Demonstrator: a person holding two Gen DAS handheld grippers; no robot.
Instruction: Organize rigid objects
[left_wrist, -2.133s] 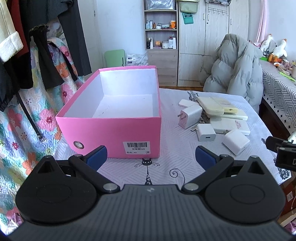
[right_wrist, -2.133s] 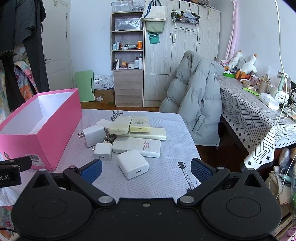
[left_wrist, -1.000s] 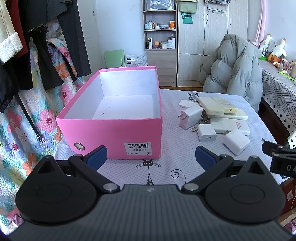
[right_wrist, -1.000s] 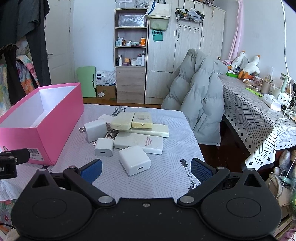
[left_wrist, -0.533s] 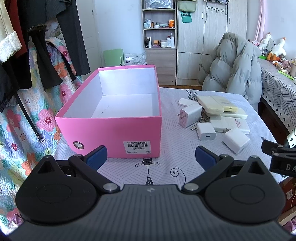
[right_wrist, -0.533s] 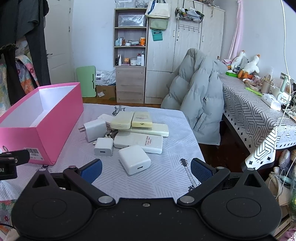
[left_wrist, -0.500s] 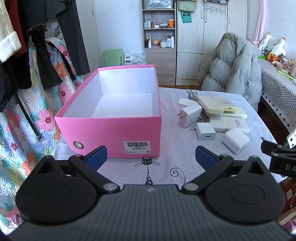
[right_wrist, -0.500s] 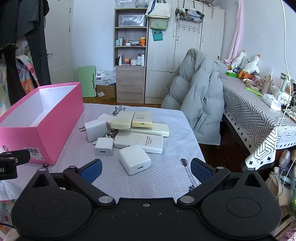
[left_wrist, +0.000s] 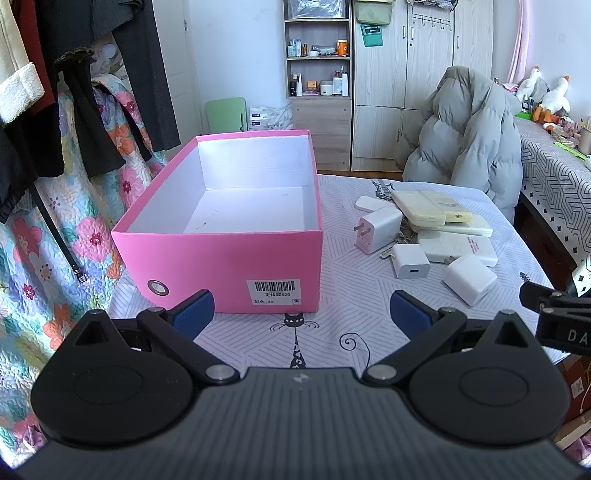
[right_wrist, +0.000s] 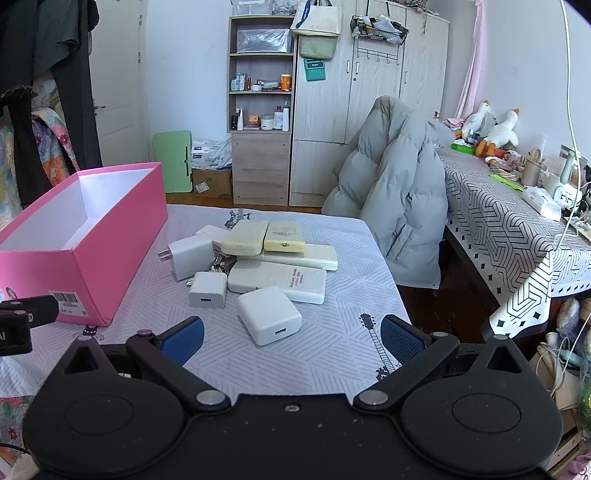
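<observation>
White charger (right_wrist: 269, 314) just ahead of right tool (right_wrist: 291, 338)

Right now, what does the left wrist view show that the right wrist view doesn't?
Only the left wrist view shows the pink box's whole bare floor, its barcode end face on, and the floral quilt. Only the right wrist view shows the patterned side table with its clutter. Both show the white chargers and power banks piled beside the box, and open grippers: left, right.

Bright, even daylight; soft shadows beside the pink cardboard box (left_wrist: 229, 254); sharp focus, with fisheye bending around it.
</observation>
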